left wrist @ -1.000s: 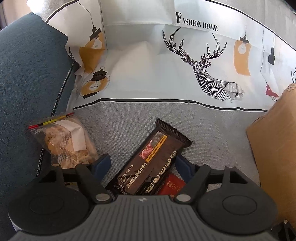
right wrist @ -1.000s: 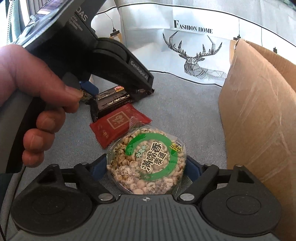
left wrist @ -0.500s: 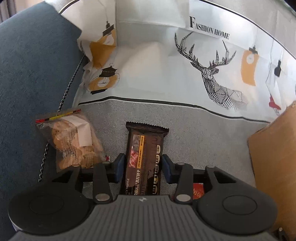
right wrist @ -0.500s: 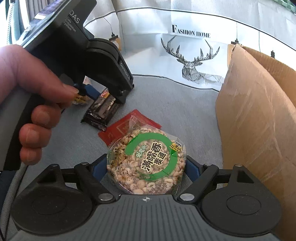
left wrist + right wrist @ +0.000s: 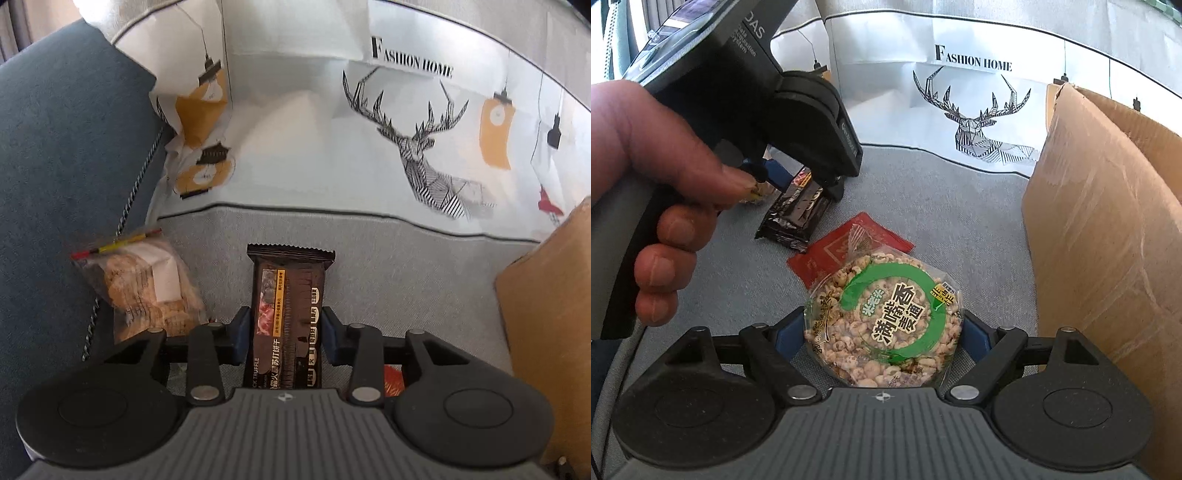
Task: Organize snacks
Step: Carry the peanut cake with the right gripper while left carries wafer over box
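Change since a second ago: my left gripper [image 5: 287, 334] has just been closing; the chocolate bar [image 5: 288, 314] that lay slantwise between wide jaws now runs straight between them, blue pads against both long edges.
Cardboard box [image 5: 1108, 229]: stands to my right, just beside the right gripper [image 5: 882, 334], well apart from the left one; I judge both snacks go there.
Sofa seat [image 5: 923, 192]: grey cloth under everything.
Puffed rice cake [image 5: 886, 317]: round pack between my right gripper's widely spread pads, which sit against its sides; I judge it gripped.
Chocolate bar's long axis: in line with the left fingers, far end pointing away from me.
Red packet [image 5: 827, 254]: flat on the seat between the two grippers, partly under the rice cake.
Cookie bag [image 5: 147, 280]: left of my left gripper, not held.
Nearer hand: right for the box, so I judge it should drop first, then the left crosses over.
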